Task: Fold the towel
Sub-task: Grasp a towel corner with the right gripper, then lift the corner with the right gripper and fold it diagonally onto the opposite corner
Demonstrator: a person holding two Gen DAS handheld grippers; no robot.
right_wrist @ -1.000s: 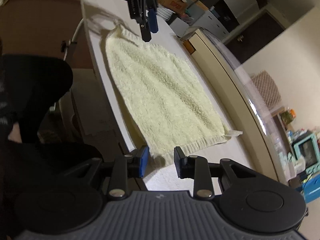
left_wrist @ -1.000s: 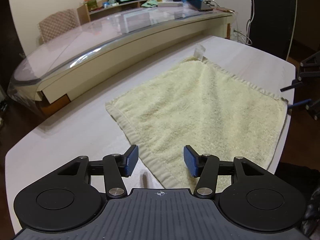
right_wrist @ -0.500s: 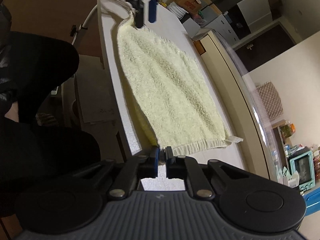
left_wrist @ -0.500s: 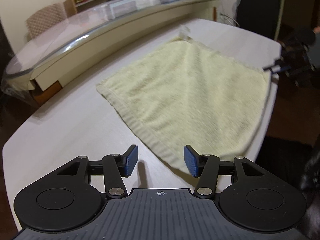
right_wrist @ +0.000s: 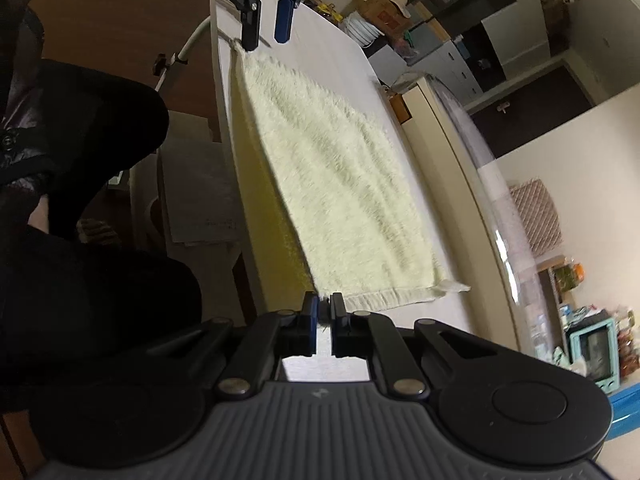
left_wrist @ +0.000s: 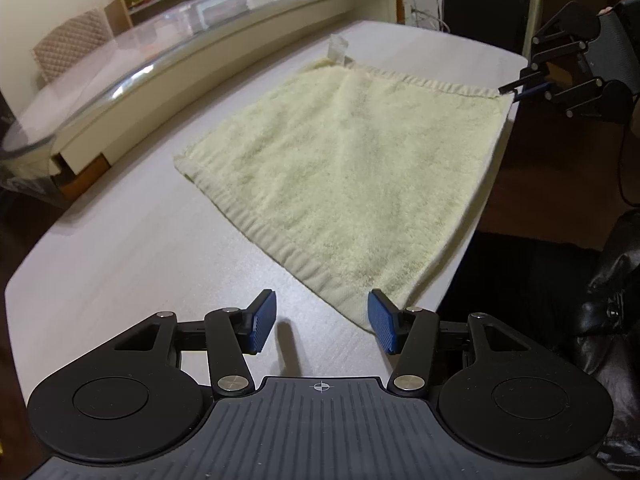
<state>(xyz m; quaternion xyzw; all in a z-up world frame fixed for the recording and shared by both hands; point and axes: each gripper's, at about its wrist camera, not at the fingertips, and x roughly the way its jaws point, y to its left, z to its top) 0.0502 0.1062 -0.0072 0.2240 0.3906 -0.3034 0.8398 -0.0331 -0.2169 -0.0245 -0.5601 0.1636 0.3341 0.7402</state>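
Observation:
A pale yellow towel (left_wrist: pixel 360 152) lies spread flat on the white table (left_wrist: pixel 140 248), one side along the table's edge. My left gripper (left_wrist: pixel 322 322) is open, its blue pads astride the towel's near corner just above the table. My right gripper (right_wrist: pixel 324 307) is shut on the towel's (right_wrist: pixel 340 184) opposite corner on the same table-edge side. In the left wrist view the right gripper (left_wrist: pixel 510 91) pinches that far corner. In the right wrist view the left gripper (right_wrist: pixel 266 38) hangs open over the far corner.
A glass-topped counter (left_wrist: pixel 120 80) runs along the table's far side, with a shelf and a teal oven (right_wrist: pixel 592 350) behind. A person's dark-clothed legs (right_wrist: pixel 80 208) sit by the table edge. A woven chair back (left_wrist: pixel 68 48) stands at the left.
My right gripper closed on the towel's corner at the table edge. My left gripper moved toward the towel's other edge corner and stays open.

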